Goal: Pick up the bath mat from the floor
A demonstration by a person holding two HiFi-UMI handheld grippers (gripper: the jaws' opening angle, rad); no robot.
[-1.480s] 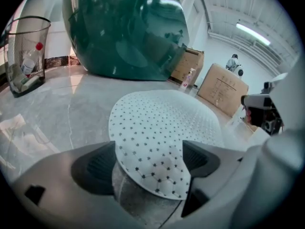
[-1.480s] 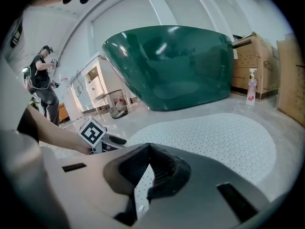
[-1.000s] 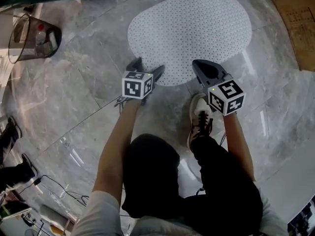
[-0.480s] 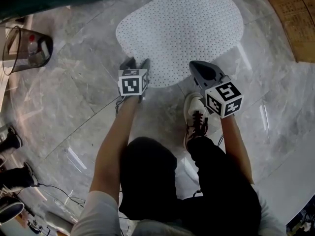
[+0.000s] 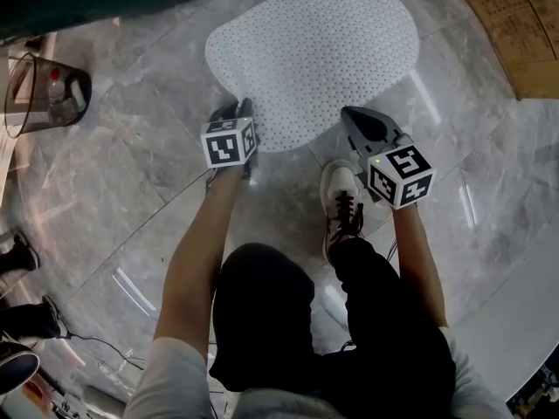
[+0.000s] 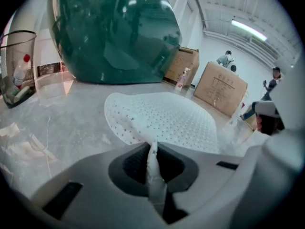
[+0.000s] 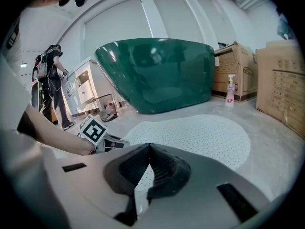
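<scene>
The white perforated oval bath mat [image 5: 319, 51] lies on the grey marble floor. My left gripper [image 5: 243, 116] is at its near-left edge, jaws closing down on it. In the left gripper view a pinched fold of the mat [image 6: 153, 168] stands upright between the pads, and the rest of the mat [image 6: 171, 118] spreads out ahead, its edge puckered up toward the jaws. My right gripper [image 5: 354, 116] hovers over the mat's near-right edge. Its tips [image 7: 149, 146] meet with nothing between them, and the mat [image 7: 200, 135] shows beyond.
A dark green bathtub [image 7: 162, 73] stands just past the mat. A clear bin [image 5: 44, 90] with bottles sits at the left, cardboard boxes [image 5: 507, 24] at the right. The person's shoe [image 5: 341, 203] is planted just behind the right gripper. People stand in the background.
My left gripper's jaws went from wide open to closed on the mat's near-left edge, which now rises off the floor. The right gripper barely moved.
</scene>
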